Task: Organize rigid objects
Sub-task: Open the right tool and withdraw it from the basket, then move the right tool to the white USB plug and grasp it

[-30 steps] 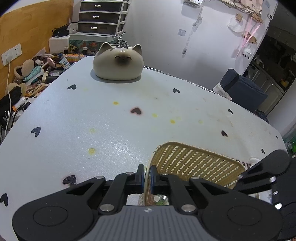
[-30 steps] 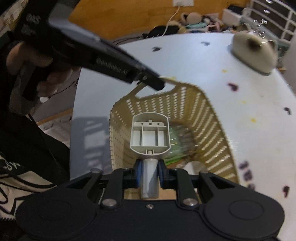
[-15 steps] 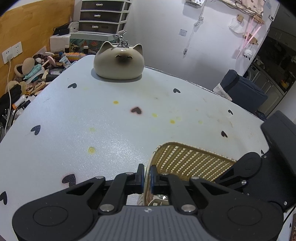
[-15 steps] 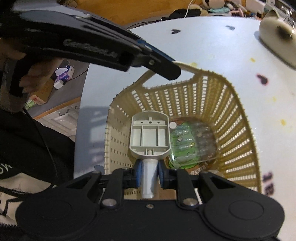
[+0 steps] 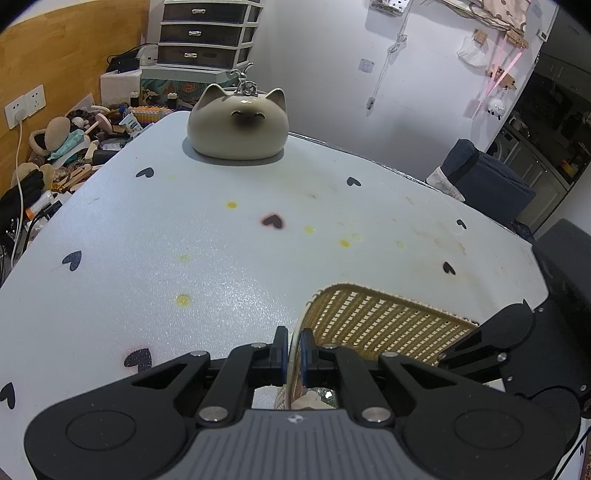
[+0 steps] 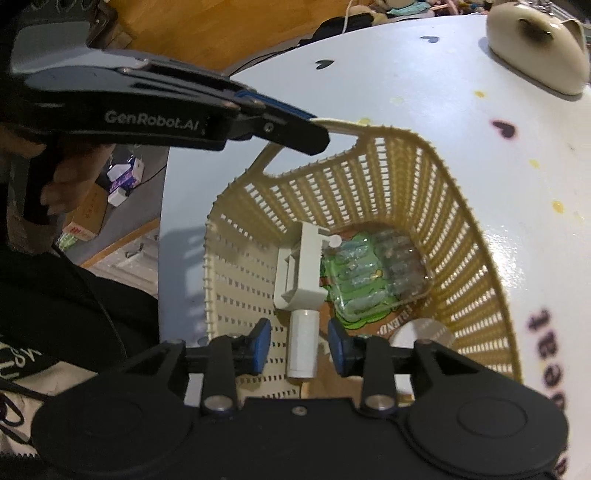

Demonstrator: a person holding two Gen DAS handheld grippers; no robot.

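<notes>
A tan perforated plastic basket (image 6: 436,192) stands on the white table. My left gripper (image 5: 290,341) is shut on the basket's rim handle (image 6: 343,127), and the basket also shows in the left wrist view (image 5: 380,325). My right gripper (image 6: 300,345) is open above the basket. A white plastic piece with a cylindrical stem (image 6: 301,280) lies free inside, between and below the blue pads (image 6: 260,345). A clear green blister pack (image 6: 373,273) lies on the basket floor beside it.
A cream cat-shaped ceramic jar (image 5: 238,123) stands at the table's far side, also in the right wrist view (image 6: 535,55). The table (image 5: 184,240) has heart prints and yellow stains. Cluttered shelves and drawers (image 5: 207,35) stand beyond the far edge.
My right gripper has opened and let go of the white plastic piece, which has dropped into the basket. The left gripper stays shut on the rim.
</notes>
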